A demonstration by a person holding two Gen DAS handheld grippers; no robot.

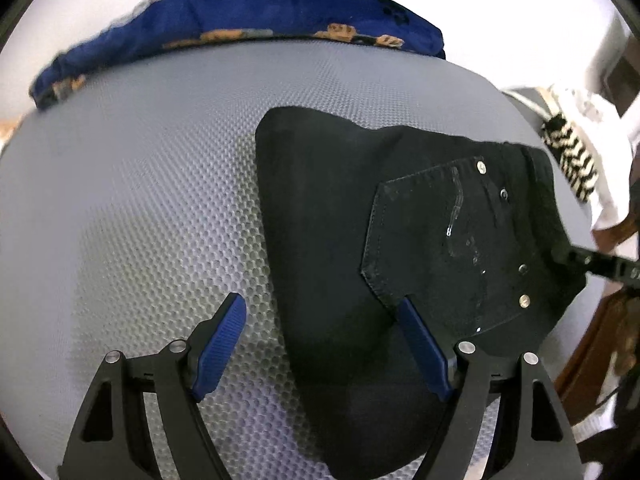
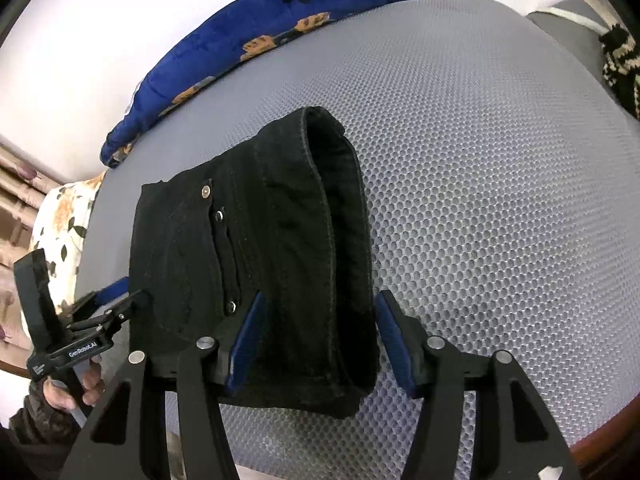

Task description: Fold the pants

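Black pants (image 1: 344, 240) lie folded into a compact stack on the grey mesh bed surface (image 1: 140, 200), back pocket with rivets facing up. My left gripper (image 1: 322, 308) is open, its blue fingers straddling the stack's left edge just above the cloth. In the right wrist view the pants (image 2: 260, 248) show their waistband end; my right gripper (image 2: 318, 300) is open, its fingers on either side of the waistband edge. The left gripper (image 2: 120, 304) also shows there at the stack's left side.
A blue blanket with paw prints (image 1: 240, 20) lies along the far edge by the white wall. A black-and-white knit item (image 1: 572, 152) and white cloth sit at the right. A floral pillow (image 2: 64, 216) lies at the left. The wooden bed edge (image 2: 600, 436) runs near.
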